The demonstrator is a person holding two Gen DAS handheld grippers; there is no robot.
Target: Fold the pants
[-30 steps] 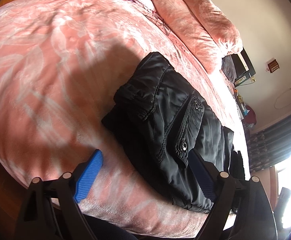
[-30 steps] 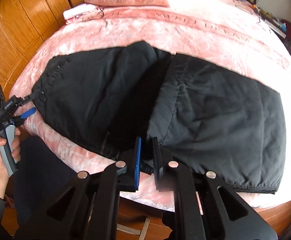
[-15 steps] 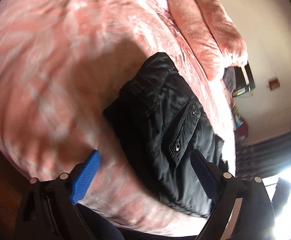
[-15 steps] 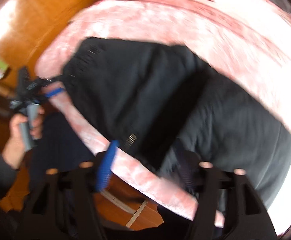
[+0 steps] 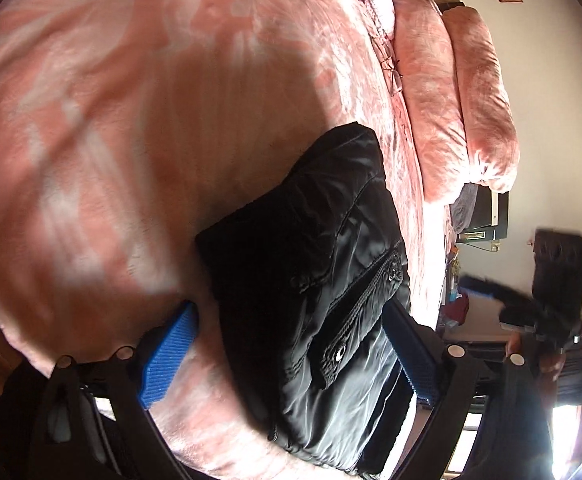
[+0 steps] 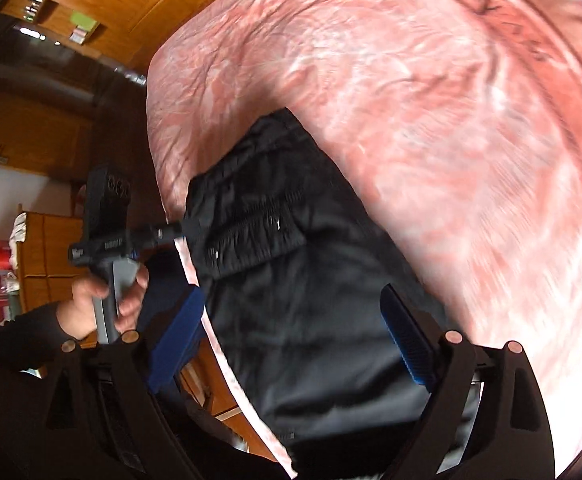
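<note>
Pink bedspread [image 5: 131, 120], pillows [image 5: 451, 92], wooden wardrobe [image 6: 139, 4]

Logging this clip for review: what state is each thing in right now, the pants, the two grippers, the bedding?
Pants: folded into a compact stack, lying near the bed's edge, pocket flap on top.
Left gripper: open, holding nothing, fingers either side of the pants.
Right gripper: open, holding nothing, over the pants.
Bedspread: spread flat.
Pillows: lying side by side.
</note>
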